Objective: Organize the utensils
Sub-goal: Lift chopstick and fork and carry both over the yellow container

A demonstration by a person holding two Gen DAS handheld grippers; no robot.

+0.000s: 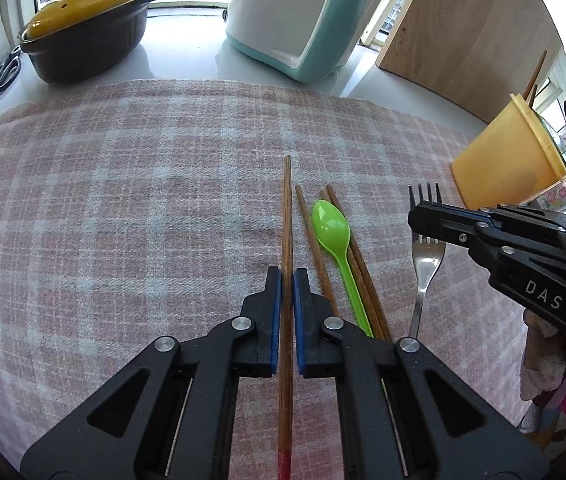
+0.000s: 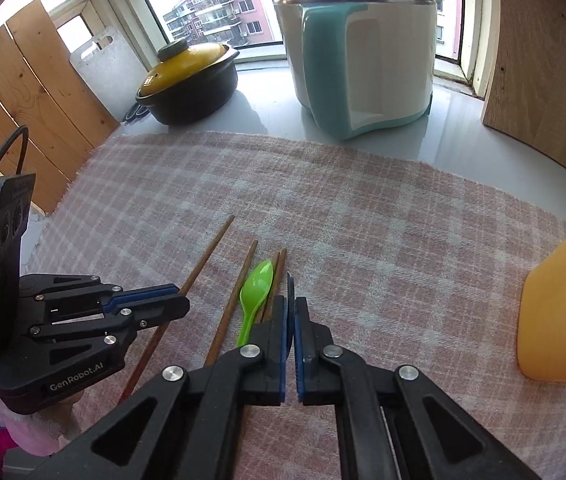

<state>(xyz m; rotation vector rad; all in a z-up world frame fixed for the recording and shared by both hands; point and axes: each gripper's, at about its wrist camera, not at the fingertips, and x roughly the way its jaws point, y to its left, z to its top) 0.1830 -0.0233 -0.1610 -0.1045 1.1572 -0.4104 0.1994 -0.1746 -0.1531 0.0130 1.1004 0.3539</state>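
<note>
The pink-and-white checked cloth (image 1: 123, 200) lies bare across the left and centre of the left wrist view. Along its far edge stand a black casserole pot with a yellow lid (image 1: 83, 28) at upper left and a white-and-teal lidded cooker (image 1: 283, 20) at top centre. A yellow plastic cup (image 1: 507, 160) blocks the right edge. 3 loose brown wooden chopsticks (image 1: 315, 248) and a green plastic spoon (image 1: 333, 232) clutter the lower centre.

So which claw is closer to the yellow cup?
Right. The right claw grips the fork just in front of the yellow cup. The left claw is farther off, past the green spoon, clamped on a chopstick.
</note>
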